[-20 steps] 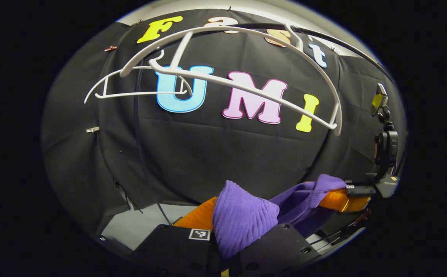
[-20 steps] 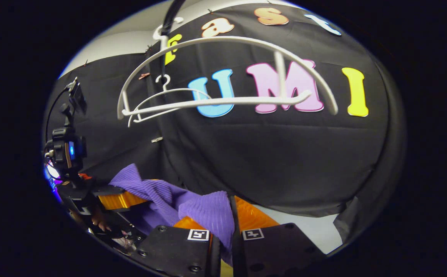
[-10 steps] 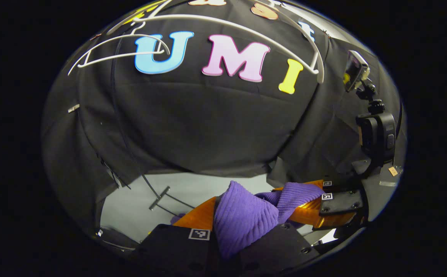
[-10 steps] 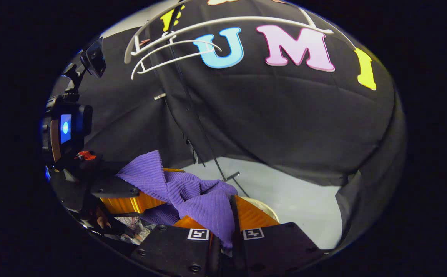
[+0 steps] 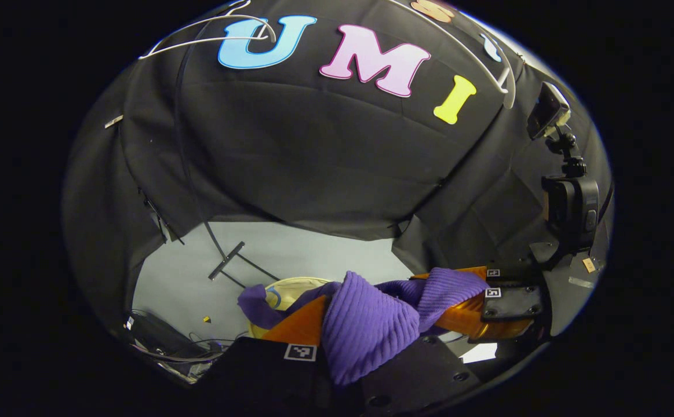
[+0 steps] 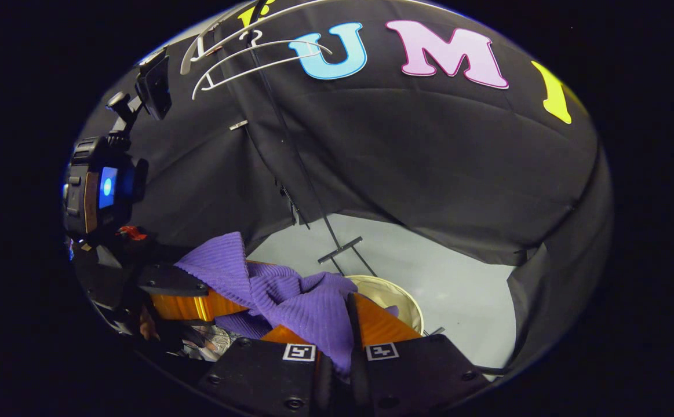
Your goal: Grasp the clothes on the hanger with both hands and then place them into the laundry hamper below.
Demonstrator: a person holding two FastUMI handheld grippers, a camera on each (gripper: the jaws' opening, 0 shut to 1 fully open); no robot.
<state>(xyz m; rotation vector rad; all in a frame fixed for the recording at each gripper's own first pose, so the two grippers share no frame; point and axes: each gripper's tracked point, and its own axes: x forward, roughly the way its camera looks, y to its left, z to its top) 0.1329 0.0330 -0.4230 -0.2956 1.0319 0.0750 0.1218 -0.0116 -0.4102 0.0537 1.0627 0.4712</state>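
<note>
Left gripper view: pale grey floor (image 5: 313, 255) under draped black cloth wall (image 5: 313, 162). White wire hangers (image 5: 209, 35) at 11 o'clock. Left gripper (image 5: 345, 347) at 6 o'clock, both fingers clamped on a fold of ribbed purple knit garment (image 5: 365, 324). Round cream laundry hamper (image 5: 290, 286) just behind, at 7 o'clock. Right gripper (image 5: 487, 301) at 4 o'clock, pinching the garment's other end.

Right gripper view: same grey floor (image 6: 458, 289); thin black stand foot (image 6: 341, 250) near centre. Right gripper (image 6: 342, 347) at 6 o'clock, closed on garment (image 6: 308, 313). Hamper (image 6: 397, 298) rim just beyond. Left gripper (image 6: 180, 295) at 8 o'clock, level, gripping cloth. Hangers (image 6: 244, 52) at 11 o'clock.
</note>
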